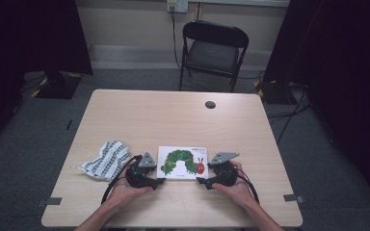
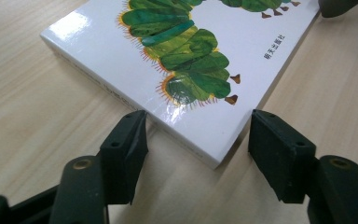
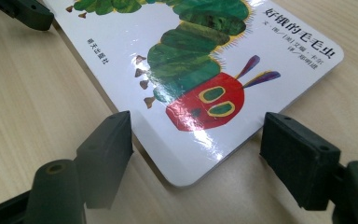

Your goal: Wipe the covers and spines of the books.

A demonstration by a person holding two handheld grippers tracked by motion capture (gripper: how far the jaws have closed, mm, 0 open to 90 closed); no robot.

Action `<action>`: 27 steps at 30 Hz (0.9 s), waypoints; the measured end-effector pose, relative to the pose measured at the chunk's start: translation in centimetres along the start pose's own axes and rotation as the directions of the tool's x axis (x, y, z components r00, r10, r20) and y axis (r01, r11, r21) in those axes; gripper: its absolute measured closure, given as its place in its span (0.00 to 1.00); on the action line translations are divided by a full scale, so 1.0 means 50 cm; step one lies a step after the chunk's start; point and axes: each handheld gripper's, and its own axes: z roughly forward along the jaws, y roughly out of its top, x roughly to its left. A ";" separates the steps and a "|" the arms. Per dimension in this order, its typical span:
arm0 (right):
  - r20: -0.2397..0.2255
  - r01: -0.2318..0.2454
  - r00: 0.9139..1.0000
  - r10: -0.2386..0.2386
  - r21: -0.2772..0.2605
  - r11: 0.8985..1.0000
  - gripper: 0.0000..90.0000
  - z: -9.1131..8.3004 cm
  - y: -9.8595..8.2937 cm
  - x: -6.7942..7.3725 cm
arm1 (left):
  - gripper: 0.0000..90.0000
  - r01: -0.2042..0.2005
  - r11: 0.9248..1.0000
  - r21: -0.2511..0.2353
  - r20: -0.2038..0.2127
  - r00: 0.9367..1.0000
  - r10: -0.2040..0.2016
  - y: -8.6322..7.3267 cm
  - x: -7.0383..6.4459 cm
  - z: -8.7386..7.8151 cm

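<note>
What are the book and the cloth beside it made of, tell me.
Book: likely thick board with a glossy laminated cover; light glares off it, and the edge looks stiff with rounded corners. Cloth: seemingly soft woven fabric, checked dark and white, matte, lying crumpled in folds on the table.

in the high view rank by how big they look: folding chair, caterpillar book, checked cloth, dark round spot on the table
1. folding chair
2. caterpillar book
3. checked cloth, close to the book in size
4. dark round spot
</note>
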 end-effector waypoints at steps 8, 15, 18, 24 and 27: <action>0.023 -0.030 0.999 0.031 -0.020 0.999 0.31 0.016 0.017 -0.017 | 0.49 0.027 0.999 -0.031 -0.048 0.998 -0.028 0.003 0.015 0.009; 0.045 -0.019 0.999 0.021 -0.042 0.999 0.38 0.021 0.024 -0.022 | 0.52 0.036 0.999 -0.040 -0.060 0.997 -0.038 0.003 0.019 0.010; 0.053 -0.028 0.998 0.030 -0.048 0.998 0.39 0.023 0.026 -0.024 | 0.53 0.039 0.999 -0.038 -0.082 0.996 -0.042 0.006 0.017 0.013; 0.046 -0.038 0.998 0.041 -0.050 0.998 0.37 0.020 0.029 -0.025 | 0.50 0.055 0.998 -0.042 -0.067 0.996 -0.058 0.004 0.019 0.011; 0.041 -0.048 0.998 0.050 -0.064 0.997 0.35 0.013 0.032 -0.025 | 0.43 0.082 0.995 -0.054 -0.045 0.995 -0.085 0.005 0.020 0.004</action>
